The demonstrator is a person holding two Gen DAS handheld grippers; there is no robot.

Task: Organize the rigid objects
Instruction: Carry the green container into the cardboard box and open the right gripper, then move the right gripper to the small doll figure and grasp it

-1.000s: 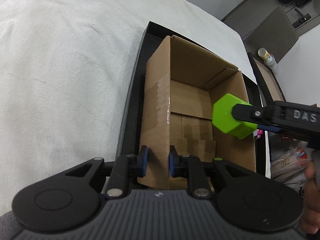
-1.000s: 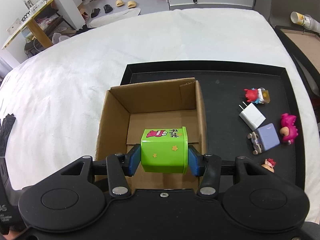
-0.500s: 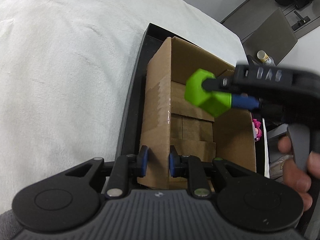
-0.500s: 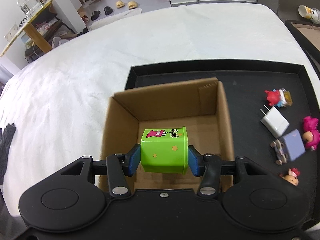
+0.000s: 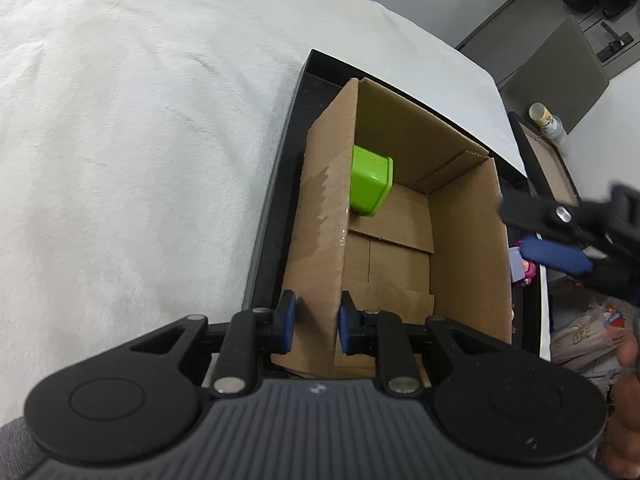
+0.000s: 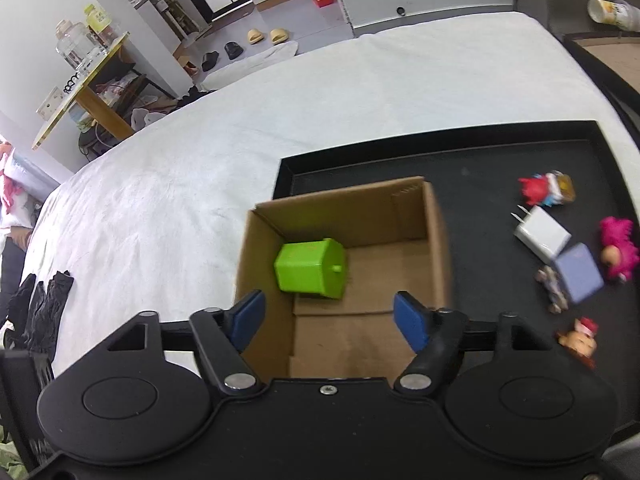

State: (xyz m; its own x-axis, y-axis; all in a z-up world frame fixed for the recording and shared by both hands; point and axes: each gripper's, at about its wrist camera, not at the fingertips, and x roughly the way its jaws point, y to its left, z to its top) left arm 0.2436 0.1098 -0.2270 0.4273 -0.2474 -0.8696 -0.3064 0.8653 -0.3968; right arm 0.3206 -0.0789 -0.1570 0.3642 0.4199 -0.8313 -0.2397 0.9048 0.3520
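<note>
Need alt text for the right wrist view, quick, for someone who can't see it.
A green container lies inside the cardboard box, free of the opening right gripper. The box sits on a black tray with toys and a white charger to its right.

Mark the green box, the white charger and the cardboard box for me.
green box (image 6: 310, 270), right wrist view, on its top face.
white charger (image 6: 544, 238), right wrist view, on its body.
cardboard box (image 5: 466, 256), left wrist view, on its inner right wall.
</note>
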